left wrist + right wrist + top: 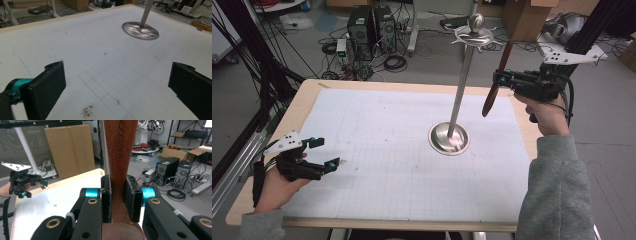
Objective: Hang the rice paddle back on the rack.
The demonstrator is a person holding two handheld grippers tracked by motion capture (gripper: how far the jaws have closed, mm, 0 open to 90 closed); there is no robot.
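Right gripper (117, 202) jaws pinch the dark brown wooden spatula (497, 82), lifted beside the silver metal hook stand (462, 85); hanging it remains. Left gripper (328, 155) jaws are spread over the table (307, 100).

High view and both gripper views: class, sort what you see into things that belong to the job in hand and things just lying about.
Job in hand:
wooden utensil, clamped in right hand-held gripper
metal stand
left hand-held gripper, open

Lying about:
computer towers
cardboard box
floor cables
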